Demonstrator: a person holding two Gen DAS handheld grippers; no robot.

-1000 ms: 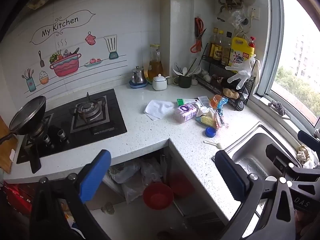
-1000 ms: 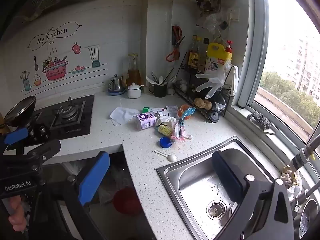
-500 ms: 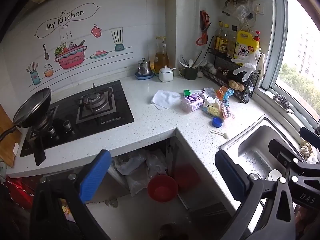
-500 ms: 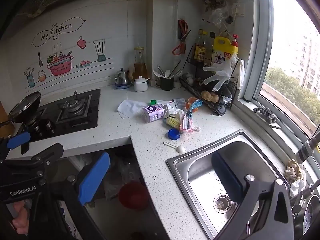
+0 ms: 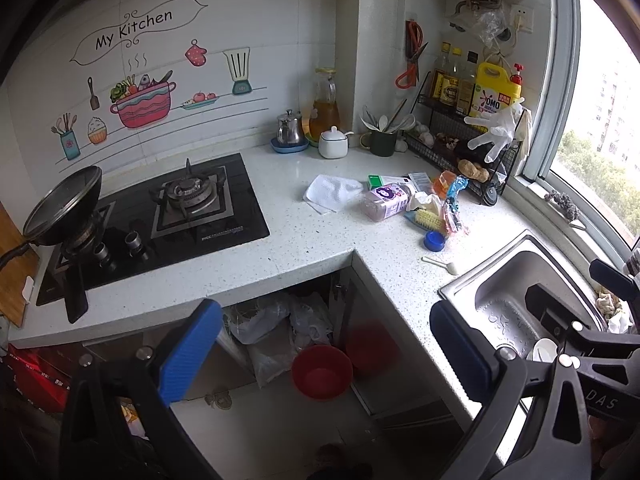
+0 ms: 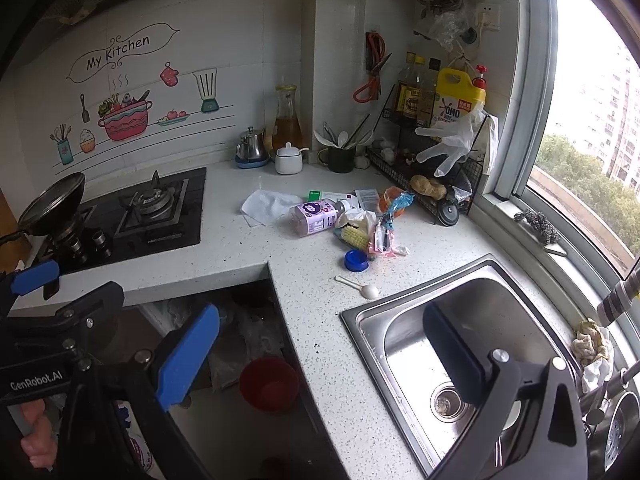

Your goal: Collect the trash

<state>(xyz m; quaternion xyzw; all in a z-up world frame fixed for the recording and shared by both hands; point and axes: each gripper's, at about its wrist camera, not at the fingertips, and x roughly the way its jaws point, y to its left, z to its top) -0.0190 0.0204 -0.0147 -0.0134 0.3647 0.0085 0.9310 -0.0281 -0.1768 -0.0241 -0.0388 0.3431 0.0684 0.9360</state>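
Blue-padded fingers (image 5: 192, 356) of the left gripper (image 5: 320, 356) fill the bottom of its view, spread wide with nothing between them; the right gripper (image 6: 316, 356) at the bottom of its own view is spread just as wide and empty, likely so either can take the first piece it reaches. Both hang back from the speckled white desk (image 5: 312, 236), well apart from any trash. Below the desk edge, at lower centre, a red bucket (image 5: 322, 372) sits on the floor beside crumpled plastic bags (image 5: 276, 324), a probable place for the rubbish, though I cannot tell for sure. Right of centre a steel sink (image 6: 460, 344) is set into the desk. Farther in, at centre right, the trash lies in a loose cluster: a white plastic spoon (image 6: 360, 287), a blue cap (image 6: 356, 260), a pink wrapper (image 6: 383, 240), a toppled purple bottle (image 6: 316, 216) and a crumpled white paper (image 6: 266, 204). At the left, a black hob (image 5: 176, 216) stands apart from the litter.
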